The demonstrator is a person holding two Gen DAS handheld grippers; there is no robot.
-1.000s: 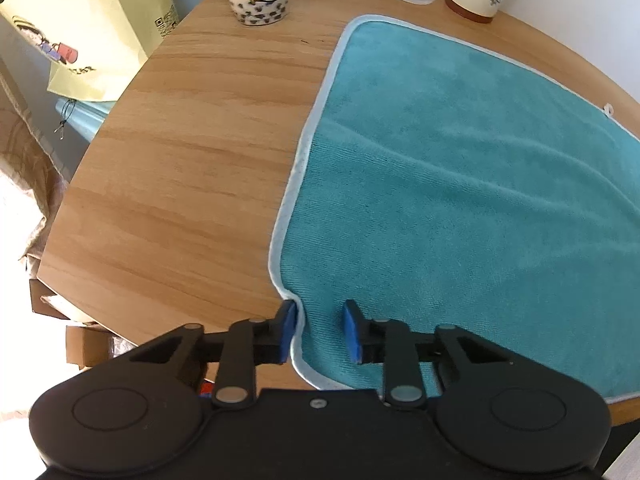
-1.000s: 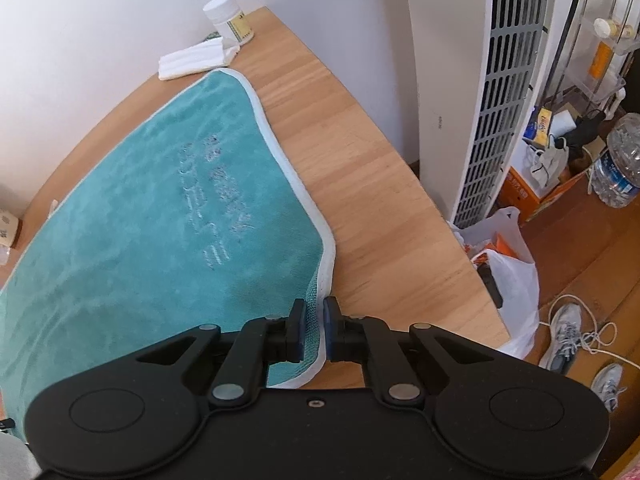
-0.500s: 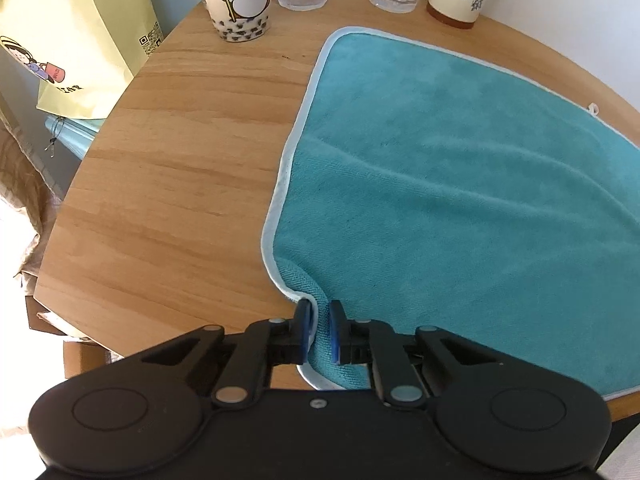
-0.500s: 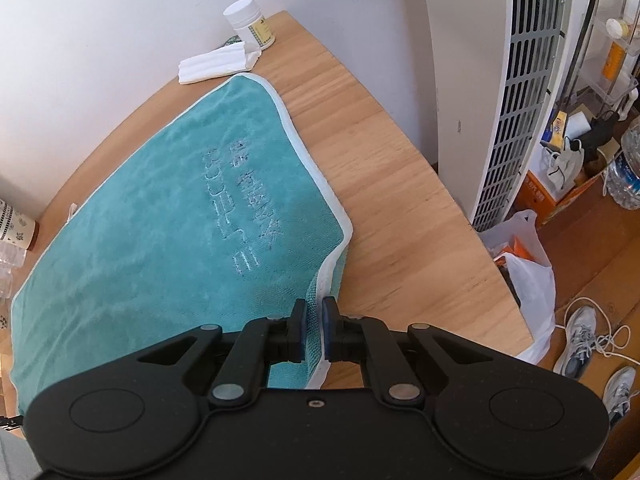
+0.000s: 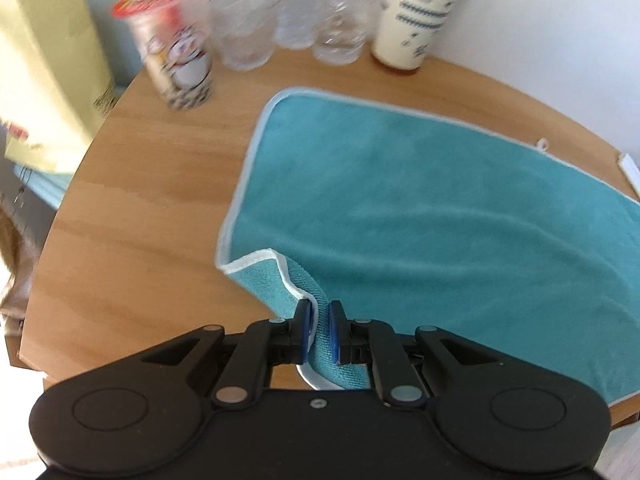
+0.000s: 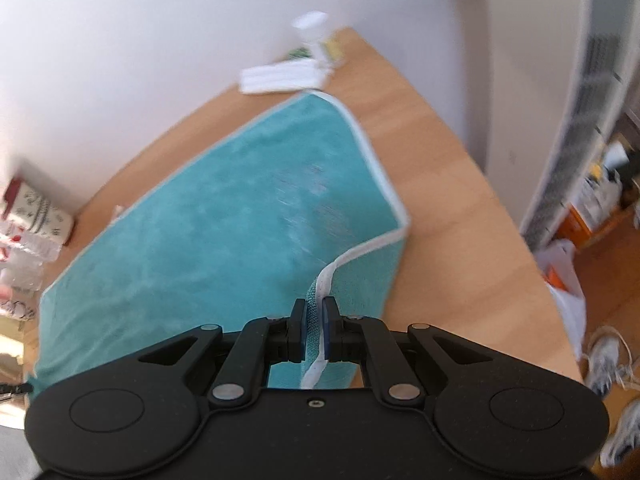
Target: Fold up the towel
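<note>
A teal towel (image 5: 420, 200) with a pale hem lies spread on a round wooden table (image 5: 152, 208). My left gripper (image 5: 319, 320) is shut on the towel's near left corner, which is lifted off the wood and curls over toward the far side. In the right wrist view the same towel (image 6: 208, 232) stretches away to the far wall. My right gripper (image 6: 317, 318) is shut on its near right corner, raised, with the white hem running between the pads.
Several cups and clear bottles (image 5: 248, 36) stand along the table's far left rim, with a yellow bag (image 5: 44, 80) beyond the edge. A folded white cloth (image 6: 280, 76) and small bottle (image 6: 316, 36) sit at the far right corner. A white appliance (image 6: 560, 120), bags and shoes (image 6: 616, 360) are on the right.
The left gripper closed on the near left corner. Both grippers then rose and moved forward, lifting the two near corners so that edge folds over toward the far side.
</note>
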